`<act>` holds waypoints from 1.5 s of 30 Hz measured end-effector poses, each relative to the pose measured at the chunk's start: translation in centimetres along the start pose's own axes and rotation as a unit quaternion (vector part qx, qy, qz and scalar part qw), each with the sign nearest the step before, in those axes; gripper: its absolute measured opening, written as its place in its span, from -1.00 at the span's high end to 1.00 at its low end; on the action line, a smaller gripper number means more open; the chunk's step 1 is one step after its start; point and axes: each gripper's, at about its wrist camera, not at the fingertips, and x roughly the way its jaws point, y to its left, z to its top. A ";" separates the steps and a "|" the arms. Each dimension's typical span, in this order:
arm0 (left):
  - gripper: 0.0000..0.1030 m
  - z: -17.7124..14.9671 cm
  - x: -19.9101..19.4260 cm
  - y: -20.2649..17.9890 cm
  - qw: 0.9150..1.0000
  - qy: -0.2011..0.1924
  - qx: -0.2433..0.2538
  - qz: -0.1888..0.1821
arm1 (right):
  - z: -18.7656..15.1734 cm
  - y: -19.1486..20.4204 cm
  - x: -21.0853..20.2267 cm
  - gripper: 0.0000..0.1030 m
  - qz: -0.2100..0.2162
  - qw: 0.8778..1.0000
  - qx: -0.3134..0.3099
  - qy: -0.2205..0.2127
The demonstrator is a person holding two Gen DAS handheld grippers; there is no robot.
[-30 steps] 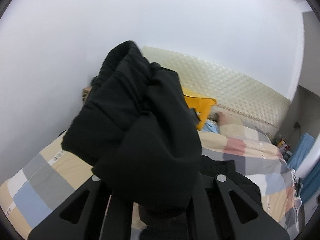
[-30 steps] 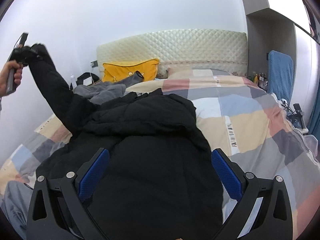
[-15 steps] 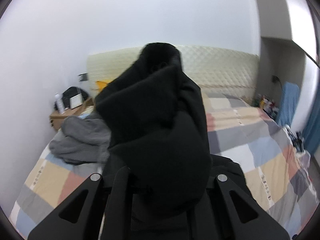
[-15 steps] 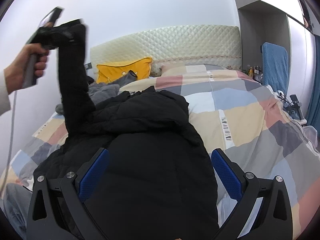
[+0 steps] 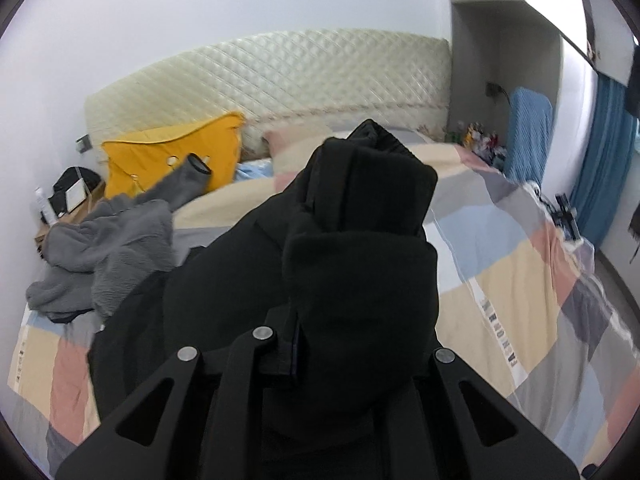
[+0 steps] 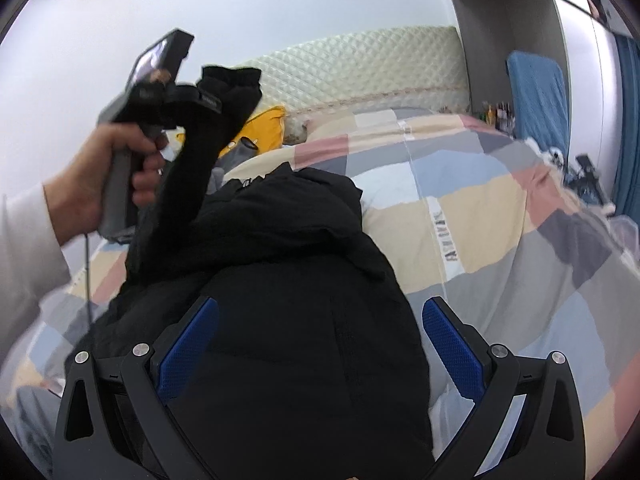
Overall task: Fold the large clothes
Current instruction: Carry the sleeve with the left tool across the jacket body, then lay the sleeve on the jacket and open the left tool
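Observation:
A large black padded jacket (image 6: 288, 280) lies on the checked bedspread (image 6: 500, 208). My left gripper (image 6: 208, 100) is shut on the jacket's black sleeve (image 6: 200, 148) near the cuff and holds it high above the jacket body. In the left wrist view the sleeve (image 5: 360, 248) fills the space between the fingers and hides the tips of the left gripper (image 5: 352, 344). My right gripper (image 6: 320, 340) is open, its blue pads (image 6: 452, 344) either side of the jacket's lower body, low over it.
A grey fleece garment (image 5: 108, 248) lies crumpled at the bed's left side. A yellow pillow (image 5: 172, 160) leans on the quilted headboard (image 5: 280, 76). A bedside table (image 5: 64, 208) stands far left. A blue towel (image 5: 528, 132) hangs at right.
My left gripper has carried the sleeve from far left toward the right, over the jacket body, and turned to face along the bed. The right gripper has stayed open over the jacket.

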 end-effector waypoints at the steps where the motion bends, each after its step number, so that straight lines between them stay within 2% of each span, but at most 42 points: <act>1: 0.80 -0.5 0.3 -0.3 1.000 0.004 0.004 -0.003 | 0.0 -0.1 0.1 -0.99 0.000 1.000 0.001 0.001; 7: 0.80 -3.5 4.5 -3.0 0.999 0.039 0.003 -0.023 | -0.3 -0.8 0.7 -0.99 0.003 1.000 0.020 0.015; 12: 0.79 -5.9 7.9 -5.1 0.998 0.063 0.008 -0.021 | -0.3 -1.8 0.7 -0.99 -0.004 0.999 0.044 0.009; 16: 0.76 -6.5 9.1 -5.7 0.998 0.063 0.009 -0.017 | -0.6 -2.4 1.8 -0.99 -0.006 0.998 0.052 0.022; 21: 0.53 -6.7 9.5 -5.6 0.997 0.074 0.019 -0.033 | -0.8 -2.2 2.9 -0.99 -0.001 0.998 0.044 0.033; 23: 0.44 -6.6 8.9 -5.2 0.996 0.078 0.008 -0.047 | -0.8 -2.1 3.0 -0.99 -0.005 0.998 0.042 0.035; 25: 0.23 -6.5 7.9 -5.0 0.996 0.075 -0.007 -0.052 | -0.9 -2.2 2.9 -0.99 -0.004 0.998 0.045 0.034; 27: -0.11 -6.5 6.2 -5.2 0.995 0.063 -0.007 -0.078 | -0.9 -2.1 2.7 -0.99 -0.009 0.998 0.044 0.032; 28: -0.19 -6.5 5.6 -5.5 0.995 0.059 0.001 -0.080 | -0.9 -2.1 2.6 -0.99 -0.010 0.998 0.045 0.031; 29: -0.41 -6.6 4.8 -5.6 0.995 0.054 0.005 -0.082 | -0.9 -2.1 2.5 -0.99 -0.010 0.998 0.045 0.030; 30: -0.52 -6.6 3.8 -5.6 0.995 0.047 0.002 -0.088 | -1.0 -2.0 2.3 -0.99 -0.010 0.999 0.045 0.027; 33: -0.52 -6.4 1.1 -4.4 0.993 0.039 -0.027 -0.108 | -0.9 -1.7 1.7 -0.99 -0.011 0.999 0.038 0.018; 35: -0.52 -6.4 -0.6 -3.2 0.993 0.027 -0.038 -0.108 | -0.8 -1.3 1.1 -0.99 -0.002 0.999 0.034 0.010; 40: -0.52 -7.8 -5.7 2.7 0.994 0.006 -0.052 -0.101 | -0.5 0.5 0.2 -0.99 0.004 1.000 0.005 -0.005; 45: -0.53 -12.0 -8.9 10.4 0.997 -0.021 -0.070 -0.023 | 0.0 2.4 -0.2 -0.99 0.013 1.000 -0.021 -0.016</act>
